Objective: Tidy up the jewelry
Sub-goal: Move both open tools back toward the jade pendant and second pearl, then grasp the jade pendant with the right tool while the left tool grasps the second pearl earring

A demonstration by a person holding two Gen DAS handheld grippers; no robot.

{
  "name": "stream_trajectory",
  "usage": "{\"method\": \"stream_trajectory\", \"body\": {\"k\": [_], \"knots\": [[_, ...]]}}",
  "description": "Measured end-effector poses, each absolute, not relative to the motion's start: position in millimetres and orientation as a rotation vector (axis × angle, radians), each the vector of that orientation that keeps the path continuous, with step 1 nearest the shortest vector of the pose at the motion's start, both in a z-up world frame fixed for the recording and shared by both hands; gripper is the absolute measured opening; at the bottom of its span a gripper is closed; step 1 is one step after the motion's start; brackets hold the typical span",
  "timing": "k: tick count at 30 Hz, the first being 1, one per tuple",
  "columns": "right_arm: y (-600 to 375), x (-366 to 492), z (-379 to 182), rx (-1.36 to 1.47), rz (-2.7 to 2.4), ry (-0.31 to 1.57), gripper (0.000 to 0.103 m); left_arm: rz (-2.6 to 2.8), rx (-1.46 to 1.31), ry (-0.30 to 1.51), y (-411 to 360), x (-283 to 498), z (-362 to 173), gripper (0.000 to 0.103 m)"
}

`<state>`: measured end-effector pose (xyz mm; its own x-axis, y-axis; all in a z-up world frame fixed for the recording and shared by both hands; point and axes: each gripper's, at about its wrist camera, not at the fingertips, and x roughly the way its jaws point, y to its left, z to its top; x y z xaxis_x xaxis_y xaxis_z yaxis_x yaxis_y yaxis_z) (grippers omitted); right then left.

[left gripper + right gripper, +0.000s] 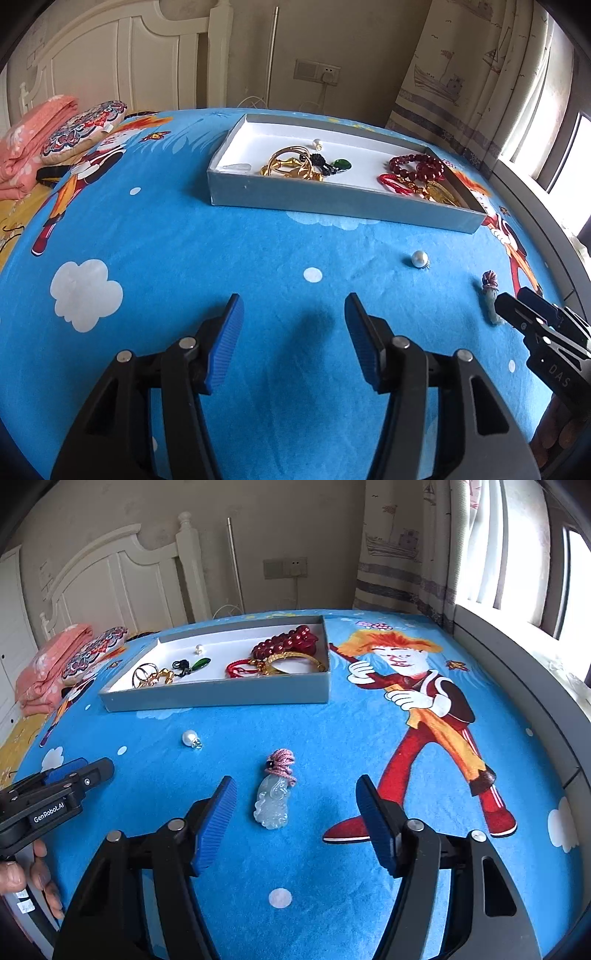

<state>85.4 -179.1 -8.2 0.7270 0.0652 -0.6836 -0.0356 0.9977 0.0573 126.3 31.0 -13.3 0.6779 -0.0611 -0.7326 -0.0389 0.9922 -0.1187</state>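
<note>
Blue cartoon bedsheet (pixel 332 738) is carrying everything: a grey box (pixel 221 694) holding gold bangles, red beads and a green charm, and two loose pieces lying on the cloth in front of it. A pale jade pendant (pixel 272 805) with a pink cord is lying just ahead of the right gripper (pixel 297 819), whose jaws are standing about half open and empty. The left gripper (pixel 293 339) is likewise gaping on nothing, with the pearl (pixel 419 258) well off to its right. Picking up looks to be the step in hand; next, the right jaws need lowering around the pendant. Box contents are tangling together, hard to separate.
</note>
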Motion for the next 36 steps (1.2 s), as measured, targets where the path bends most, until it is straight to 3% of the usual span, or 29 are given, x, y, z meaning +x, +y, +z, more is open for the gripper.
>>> {"method": "stream_trajectory", "body": {"k": [4,8,12,26,36], "knots": [[-174.9,89.2,-11.3,0.036,0.083,0.779,0.041,-0.02,-0.125,0.825,27.8,127.9,-12.2,0.055],[-170.4,91.4,-12.8,0.019,0.105,0.791,0.038,-0.038,-0.115,0.814,22.7,128.3,-9.3,0.055],[-166.2,93.3,-15.8,0.003,0.118,0.811,0.021,-0.057,-0.103,0.805,16.6,129.2,-6.3,0.055],[-174.9,93.2,-12.8,0.041,0.087,0.783,0.021,-0.16,-0.092,0.803,-9.0,145.5,-2.9,0.054],[-182.6,99.2,-12.4,0.069,0.091,0.787,0.021,-0.265,-0.095,0.847,-38.2,174.6,-8.7,0.036]]}}
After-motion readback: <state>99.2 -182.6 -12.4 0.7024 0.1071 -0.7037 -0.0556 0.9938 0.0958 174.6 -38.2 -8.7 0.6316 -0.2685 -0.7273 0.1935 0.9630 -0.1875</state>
